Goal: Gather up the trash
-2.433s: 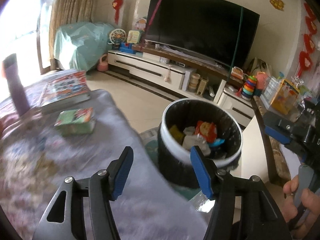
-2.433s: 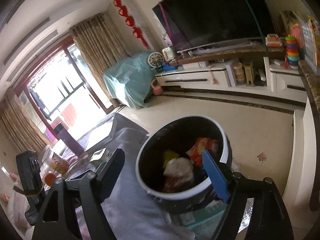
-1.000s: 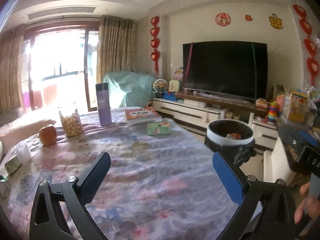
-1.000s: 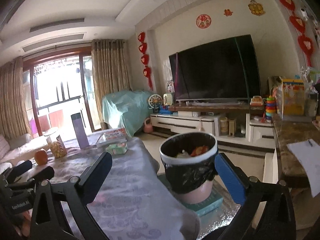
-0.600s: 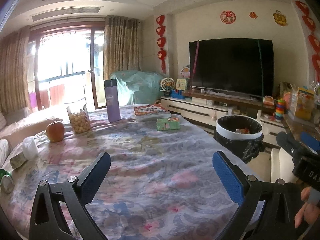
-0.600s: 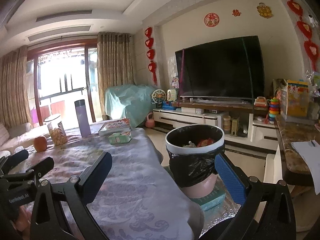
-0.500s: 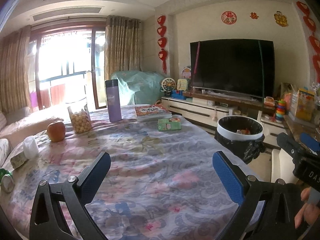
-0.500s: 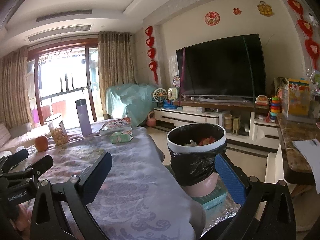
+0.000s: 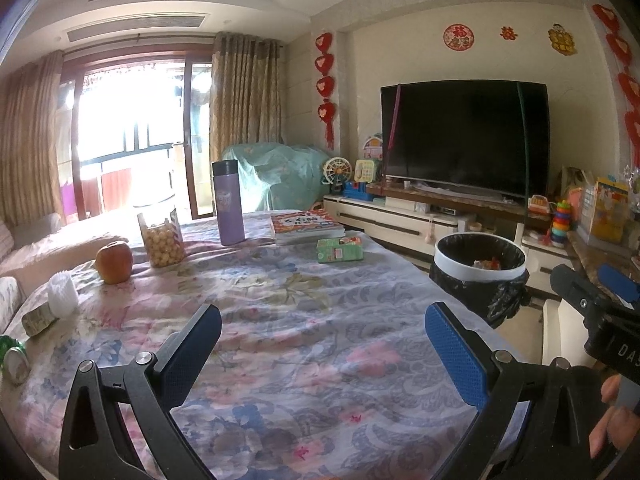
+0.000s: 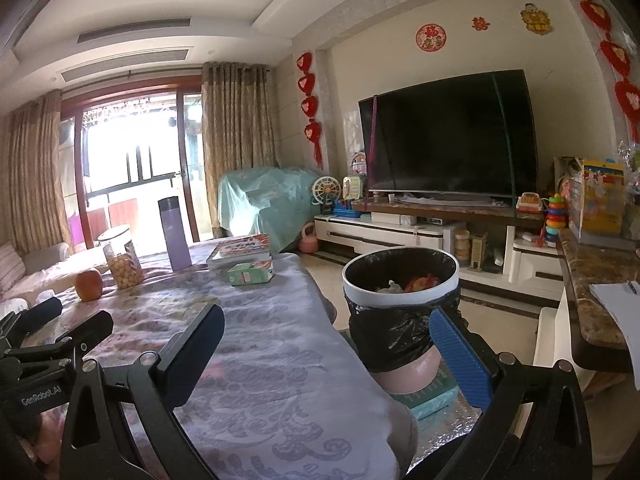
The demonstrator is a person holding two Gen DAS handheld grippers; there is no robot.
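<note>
A: Trash bin [image 10: 400,292] first: where is it sitting?

B: It is standing off the right edge of the table [image 9: 304,344], on a pink base atop a teal box, lined with a black bag. Scraps of trash [image 10: 412,282] are lying inside it, red and pale pieces.

A: And the grippers?

B: The left gripper [image 9: 322,354] is hovering over the flowered tablecloth, its blue pads spread wide and holding nothing. The right gripper [image 10: 326,356] is hanging over the table's right edge near the bin, also spread wide and empty. A hand [image 9: 612,412] is showing at the lower right of the left wrist view, gripping the right tool's handle.

A: What is lying nearest on the cloth?

B: At the left edge, a green can [image 9: 12,358] is lying on its side, with a small brown block [image 9: 38,320] and a white ribbed cup [image 9: 63,294] just beyond it.

A: Further out?

B: An apple [image 9: 114,262] is resting beside a clear jar of yellow balls [image 9: 161,238]. A green carton [image 9: 340,250] is lying toward the bin side. Behind it a stack of books [image 9: 306,222] is sitting near a purple flask [image 9: 228,202] that is standing upright.

A: And past the table?

B: A dark television [image 9: 464,136] is hanging over a low cabinet.
</note>
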